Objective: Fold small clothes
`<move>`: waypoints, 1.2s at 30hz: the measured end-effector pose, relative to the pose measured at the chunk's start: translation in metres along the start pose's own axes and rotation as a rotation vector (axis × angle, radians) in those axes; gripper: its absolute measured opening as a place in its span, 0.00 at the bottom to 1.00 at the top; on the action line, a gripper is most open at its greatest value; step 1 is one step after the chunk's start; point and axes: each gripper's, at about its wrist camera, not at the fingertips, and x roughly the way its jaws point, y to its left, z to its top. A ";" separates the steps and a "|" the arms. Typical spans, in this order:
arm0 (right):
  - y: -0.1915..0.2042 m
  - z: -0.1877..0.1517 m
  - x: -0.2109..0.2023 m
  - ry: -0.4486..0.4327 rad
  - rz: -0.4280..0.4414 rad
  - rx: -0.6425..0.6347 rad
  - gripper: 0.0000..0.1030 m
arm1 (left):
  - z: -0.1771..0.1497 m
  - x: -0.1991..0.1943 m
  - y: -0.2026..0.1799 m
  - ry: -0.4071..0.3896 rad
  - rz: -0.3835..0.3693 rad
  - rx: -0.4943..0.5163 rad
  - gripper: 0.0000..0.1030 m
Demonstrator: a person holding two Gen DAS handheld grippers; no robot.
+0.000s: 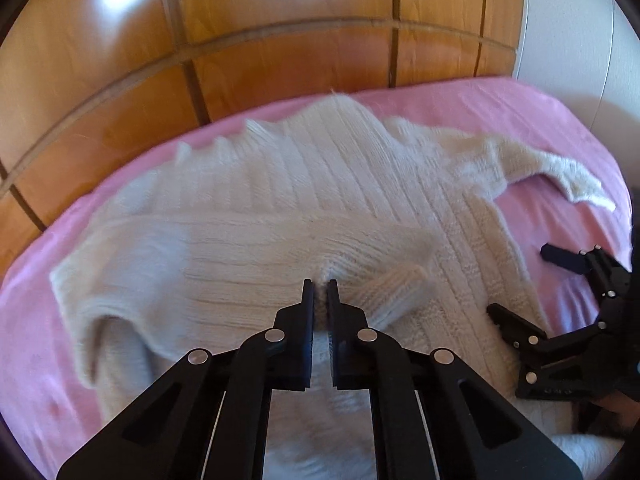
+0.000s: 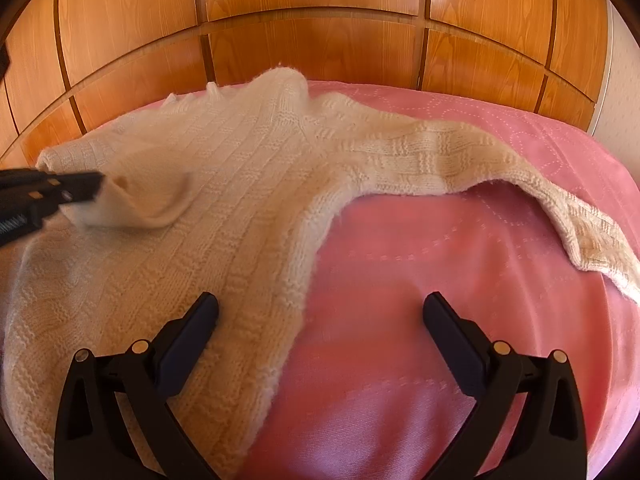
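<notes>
A cream knitted sweater [image 1: 280,184] [image 2: 224,168] lies spread on a pink bedcover [image 1: 460,104] [image 2: 440,260]. Its left sleeve [image 1: 240,248] is folded over the body. My left gripper [image 1: 320,286] [image 2: 80,188] is shut on a pinch of that sleeve's knit, which bunches between the pads. The other sleeve [image 2: 460,156] [image 1: 552,164] stretches out to the right across the cover. My right gripper [image 2: 322,304] [image 1: 520,280] stands open at the sweater's right side edge, one finger over the knit and one over the cover, holding nothing.
A glossy wooden panelled wardrobe [image 1: 240,40] [image 2: 320,20] rises directly behind the bed. A white wall [image 1: 568,40] shows at the far right. Bare pink cover lies to the right of the sweater's body, under the outstretched sleeve.
</notes>
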 end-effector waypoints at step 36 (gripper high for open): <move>-0.001 0.001 -0.001 -0.003 -0.003 -0.002 0.98 | -0.178 -0.159 0.379 -0.115 0.750 -0.954 0.67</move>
